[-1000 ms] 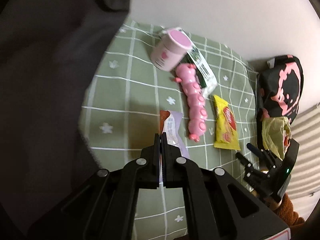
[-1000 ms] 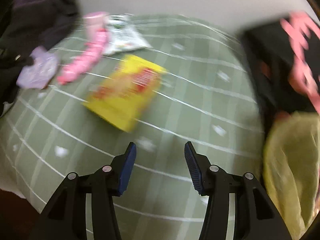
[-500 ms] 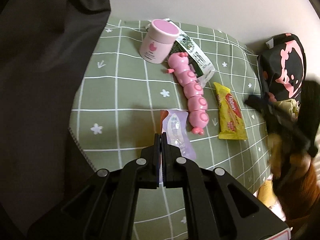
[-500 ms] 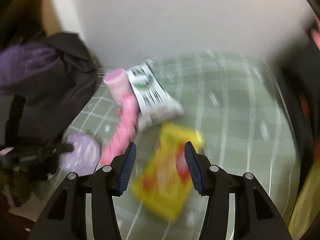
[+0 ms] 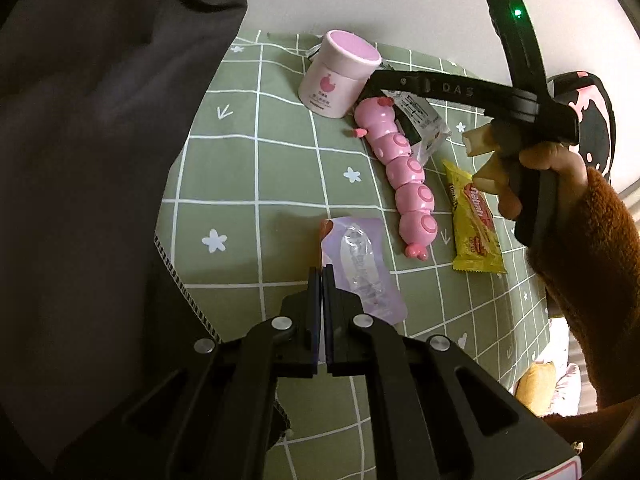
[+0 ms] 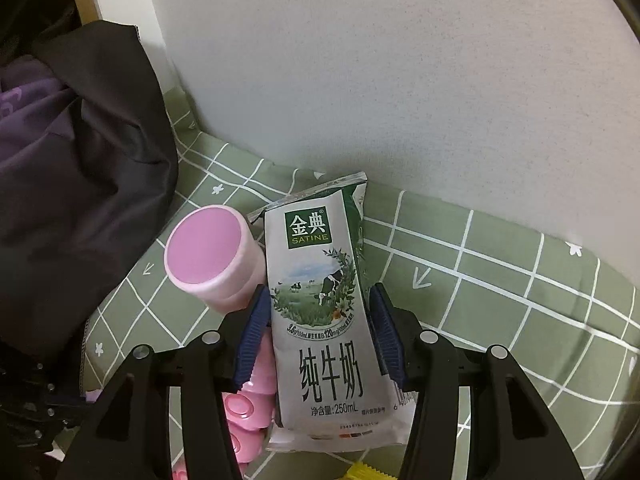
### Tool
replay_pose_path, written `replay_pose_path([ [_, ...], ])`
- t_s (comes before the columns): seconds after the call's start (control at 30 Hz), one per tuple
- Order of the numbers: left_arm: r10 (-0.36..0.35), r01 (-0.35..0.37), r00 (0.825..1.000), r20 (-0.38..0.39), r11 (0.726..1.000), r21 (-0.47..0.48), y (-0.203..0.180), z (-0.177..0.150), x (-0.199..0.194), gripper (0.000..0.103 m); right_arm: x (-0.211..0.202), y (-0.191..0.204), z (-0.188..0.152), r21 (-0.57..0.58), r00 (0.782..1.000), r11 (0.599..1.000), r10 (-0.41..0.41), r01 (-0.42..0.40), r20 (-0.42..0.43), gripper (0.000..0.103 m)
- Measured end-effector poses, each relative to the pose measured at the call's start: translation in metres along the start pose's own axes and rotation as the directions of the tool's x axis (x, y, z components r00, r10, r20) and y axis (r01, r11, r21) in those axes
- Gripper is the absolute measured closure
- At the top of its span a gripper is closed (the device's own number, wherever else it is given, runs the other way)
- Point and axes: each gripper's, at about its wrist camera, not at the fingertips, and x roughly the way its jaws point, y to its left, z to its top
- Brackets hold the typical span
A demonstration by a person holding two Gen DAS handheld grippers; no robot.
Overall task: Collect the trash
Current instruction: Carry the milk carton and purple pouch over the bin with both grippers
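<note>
Left wrist view: the left tongs point(image 5: 322, 276) are clenched together with nothing pinched between them, hovering over the near end of a purple wrapper point(image 5: 362, 266) that lies flat on the green checked cloth point(image 5: 248, 168). Beyond it a pink caterpillar toy point(image 5: 400, 172) stretches away toward a pink-lidded jar point(image 5: 340, 74), and a yellow snack packet point(image 5: 474, 224) lies to the toy's right. A hand point(image 5: 548, 164) in a brown fuzzy sleeve point(image 5: 592, 272) holds the other tool over the far items. A dark garment point(image 5: 100, 140) fills the left side.

Right wrist view: the right tongs point(image 6: 322, 332) are released wide, their blue pads straddling a Satine milk pouch point(image 6: 324, 312) that lies on the cloth against the white wall point(image 6: 400, 72). Whether the pads touch it is unclear. The jar stands just left of the pouch, touching it.
</note>
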Motion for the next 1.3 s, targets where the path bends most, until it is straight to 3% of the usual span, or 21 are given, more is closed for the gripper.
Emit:
replay_pose_path([
  [0.27,-0.019,0.019,1.0,0.007,1.0,-0.023,0.004,0.003,-0.003,0.101,-0.026,-0.021,-0.035,0.095,0.998,0.994,-0.041,0.044,-0.038,0.055],
  [0.43,-0.026,0.026,1.0,0.007,0.999,-0.031,0.006,0.004,-0.002,0.101,-0.037,-0.03,-0.052,0.155,0.999,0.988,-0.002,0.01,-0.051,0.055],
  [0.6,-0.004,0.004,1.0,0.0,1.0,-0.025,0.002,0.002,0.0,0.101,-0.029,-0.019,-0.05,0.14,0.999,0.99,-0.025,0.028,-0.024,0.052],
  [0.73,0.001,-0.001,1.0,0.01,1.0,-0.017,-0.003,0.002,-0.002,0.101,-0.016,-0.006,-0.053,0.087,0.99,0.99,-0.104,0.112,-0.096,0.055],
  [0.8,-0.001,0.001,1.0,0.02,1.0,-0.012,-0.007,0.004,-0.004,0.101,-0.028,-0.003,-0.058,0.109,0.994,0.989,-0.094,0.1,-0.055,0.056],
  [1.03,-0.028,0.026,0.997,0.076,1.0,0.016,-0.026,0.02,-0.015,0.101,-0.115,-0.006,-0.075,0.218,0.987,0.971,-0.12,0.095,0.103,0.056],
  [1.17,-0.06,0.047,0.986,0.154,0.995,0.084,-0.052,0.041,-0.039,0.101,-0.183,-0.012,-0.083,0.244,0.966,0.962,-0.174,0.125,0.191,0.056],
  [1.3,-0.112,0.066,0.967,0.228,0.978,0.197,-0.098,0.066,-0.067,0.101,-0.251,-0.023,-0.097,0.264,0.93,0.944,-0.267,0.199,0.253,0.056],
])
